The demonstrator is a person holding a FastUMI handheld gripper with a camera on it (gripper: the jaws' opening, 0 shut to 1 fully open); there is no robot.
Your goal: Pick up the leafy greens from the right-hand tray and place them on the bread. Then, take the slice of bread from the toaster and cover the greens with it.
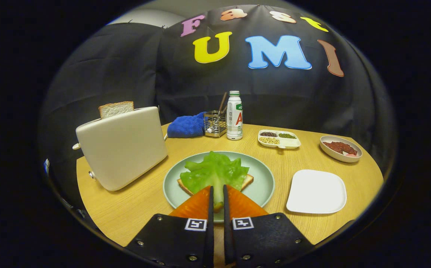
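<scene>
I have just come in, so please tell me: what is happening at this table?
A person is making a sandwich with a hand-held gripper. Its fingers are closed on the stem of the greens, which lie on the bread on the green plate. The second slice waits in the toaster.

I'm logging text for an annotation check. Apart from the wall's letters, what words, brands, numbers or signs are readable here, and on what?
White plastic bottle with a green cap: the label's print is too blurred to read.
Tongs, shut on the green lettuce leaf: black-and-white square markers on them, patterns only, no words.
No other readable text.
</scene>
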